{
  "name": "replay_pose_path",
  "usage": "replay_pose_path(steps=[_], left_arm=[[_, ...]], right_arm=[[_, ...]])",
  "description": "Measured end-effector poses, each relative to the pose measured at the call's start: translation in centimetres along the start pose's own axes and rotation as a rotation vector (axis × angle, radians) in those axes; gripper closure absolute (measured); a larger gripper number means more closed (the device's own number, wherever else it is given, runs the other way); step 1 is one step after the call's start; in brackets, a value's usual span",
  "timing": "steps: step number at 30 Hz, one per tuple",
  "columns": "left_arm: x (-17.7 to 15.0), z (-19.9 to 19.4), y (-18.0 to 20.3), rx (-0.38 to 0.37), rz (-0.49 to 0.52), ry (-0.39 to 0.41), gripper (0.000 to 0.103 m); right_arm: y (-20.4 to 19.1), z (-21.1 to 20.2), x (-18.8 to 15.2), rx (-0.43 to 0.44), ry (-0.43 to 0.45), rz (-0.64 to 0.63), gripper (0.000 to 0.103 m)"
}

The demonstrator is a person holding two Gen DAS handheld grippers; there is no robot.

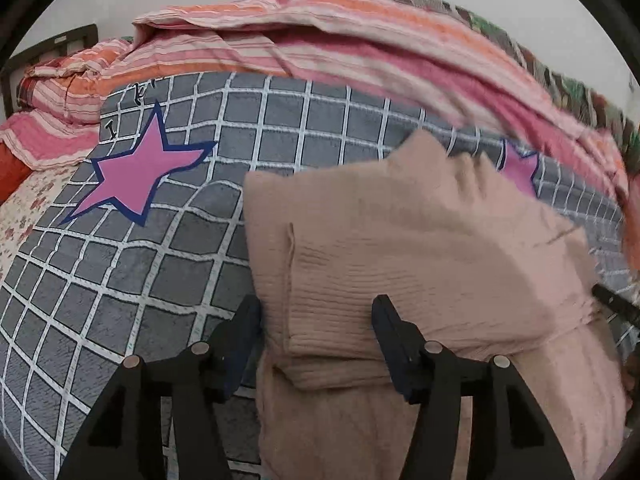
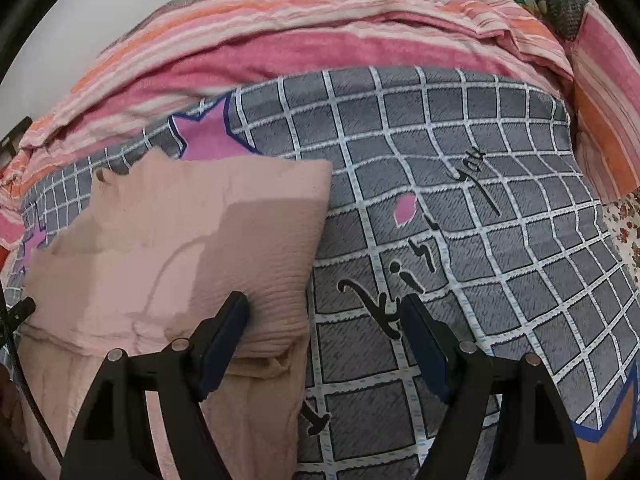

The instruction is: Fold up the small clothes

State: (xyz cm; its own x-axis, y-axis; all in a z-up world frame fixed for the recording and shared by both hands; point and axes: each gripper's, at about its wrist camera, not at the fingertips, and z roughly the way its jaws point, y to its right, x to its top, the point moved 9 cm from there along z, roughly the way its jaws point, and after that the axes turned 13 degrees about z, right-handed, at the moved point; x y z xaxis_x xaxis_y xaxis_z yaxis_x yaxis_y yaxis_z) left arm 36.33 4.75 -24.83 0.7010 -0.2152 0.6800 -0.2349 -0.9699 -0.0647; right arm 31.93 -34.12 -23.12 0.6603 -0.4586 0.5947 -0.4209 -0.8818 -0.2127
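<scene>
A small beige-pink ribbed garment (image 1: 420,248) lies on the grey checked blanket (image 1: 160,260), its upper part folded over the lower part. My left gripper (image 1: 316,312) is open, its jaws straddling the garment's left edge at the fold. In the right wrist view the same garment (image 2: 180,240) lies at the left. My right gripper (image 2: 326,312) is open, its left finger (image 2: 224,328) over the garment's right edge and its right finger (image 2: 428,348) over the bare blanket (image 2: 500,260). Neither gripper holds cloth.
A pink and orange striped quilt (image 1: 320,32) is bunched along the far side of the bed, also in the right wrist view (image 2: 280,40). A pink star print (image 1: 140,172) marks the blanket. The other gripper's tip (image 1: 616,304) shows at the right edge.
</scene>
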Motion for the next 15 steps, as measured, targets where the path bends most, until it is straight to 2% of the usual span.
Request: replay_pose_path(steps=[9, 15], left_arm=[[-0.63, -0.07, -0.22, -0.037, -0.05, 0.008, 0.047], [-0.69, -0.15, 0.06, -0.02, -0.043, 0.001, 0.043]], right_arm=[[-0.15, 0.36, -0.52, -0.025, 0.001, -0.028, 0.027], [-0.03, 0.41, -0.43, -0.017, -0.002, -0.026, 0.027]])
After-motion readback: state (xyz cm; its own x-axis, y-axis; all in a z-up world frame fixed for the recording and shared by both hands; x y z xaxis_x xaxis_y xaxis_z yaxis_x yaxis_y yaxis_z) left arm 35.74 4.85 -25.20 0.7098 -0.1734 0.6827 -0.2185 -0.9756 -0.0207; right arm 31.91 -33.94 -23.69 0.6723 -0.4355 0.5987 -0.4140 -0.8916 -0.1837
